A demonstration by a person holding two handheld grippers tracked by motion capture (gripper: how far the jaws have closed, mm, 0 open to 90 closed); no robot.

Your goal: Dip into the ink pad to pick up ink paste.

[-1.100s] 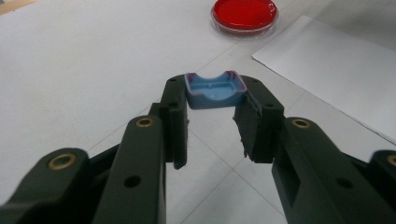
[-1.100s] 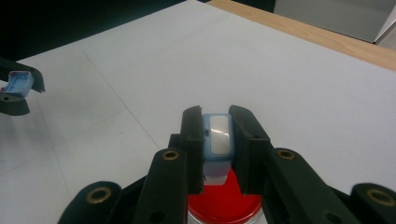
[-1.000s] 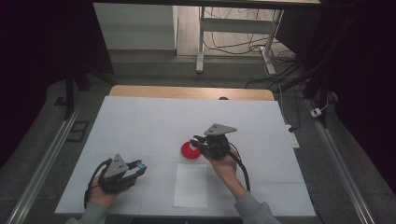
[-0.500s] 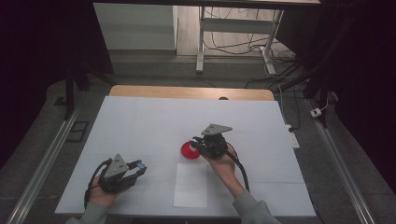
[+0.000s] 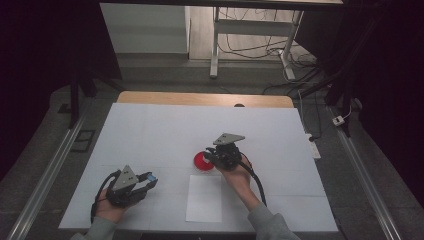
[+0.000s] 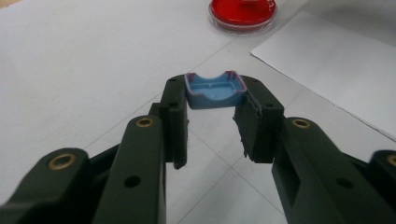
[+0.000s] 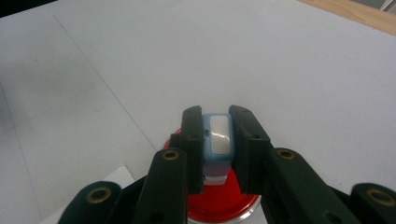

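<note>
My left gripper (image 5: 150, 178) rests near the table's front left, shut on a small blue cap (image 6: 214, 90) pinched between its jaw tips (image 6: 212, 100). At mid-table my right gripper (image 5: 209, 157) is shut on a light blue stamp (image 7: 218, 140) with a pale window on top. The stamp points down over a round red ink pad (image 7: 219, 205), and I cannot tell whether they touch. That red ink pad (image 5: 201, 161) lies just left of the right gripper, and it also sits far ahead of the left jaws as a red dish (image 6: 242, 11).
A white paper sheet (image 5: 204, 198) lies flat in front of the red pad, between my two hands, and its corner (image 6: 327, 56) shows to the right of the left jaws. The white table cover (image 5: 150, 130) stretches to a wooden edge (image 5: 200, 99) at the back.
The right gripper with the stamp has edged slightly left and down over the red pad. The left gripper has stayed put with the cap.
</note>
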